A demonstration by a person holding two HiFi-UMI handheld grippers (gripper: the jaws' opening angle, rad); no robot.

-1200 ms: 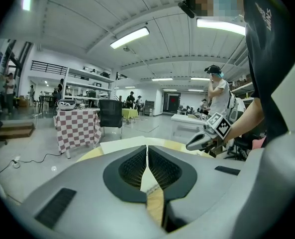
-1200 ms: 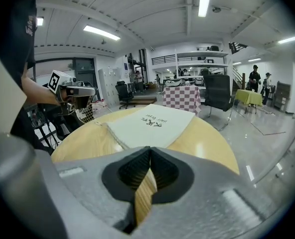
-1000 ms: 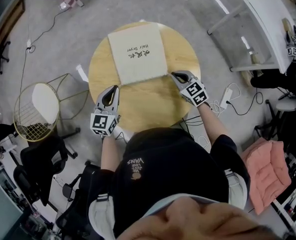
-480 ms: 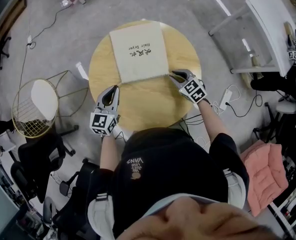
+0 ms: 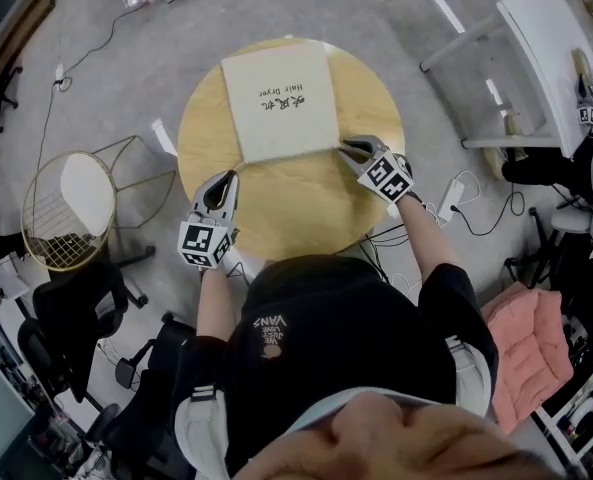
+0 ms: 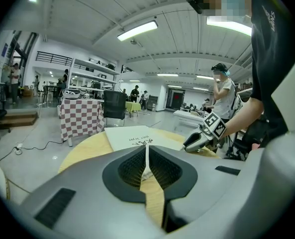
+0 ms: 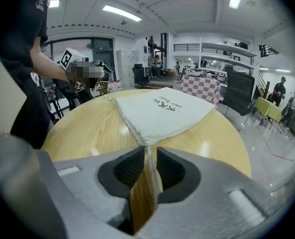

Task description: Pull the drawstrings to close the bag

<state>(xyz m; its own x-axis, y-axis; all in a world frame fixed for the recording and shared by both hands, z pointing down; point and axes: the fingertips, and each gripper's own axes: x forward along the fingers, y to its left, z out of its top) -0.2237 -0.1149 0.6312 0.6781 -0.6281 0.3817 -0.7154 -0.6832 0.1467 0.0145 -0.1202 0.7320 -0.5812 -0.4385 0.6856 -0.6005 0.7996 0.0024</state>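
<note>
Lying flat at the table's (image 5: 296, 218) 12 o'clock, the bag (image 5: 279, 103) is a cream square with black print that reads upside down to me. My left gripper (image 5: 219, 181), off its 7 o'clock corner, is pinched on the thin white left cord (image 6: 146, 163). My right gripper (image 5: 348, 149), at the 5 o'clock corner, is clamped on the right cord (image 7: 150, 171). Only the gripper views show the cords; the head view shows the whole bag.

One round wooden table (image 5: 286, 208), one flat white cloth bag (image 5: 279, 98), two white drawstrings (image 6: 146, 161) (image 7: 149, 156), two grey hand-held grippers (image 5: 219, 181) (image 5: 347, 149), one gold wire basket (image 5: 51, 253).
</note>
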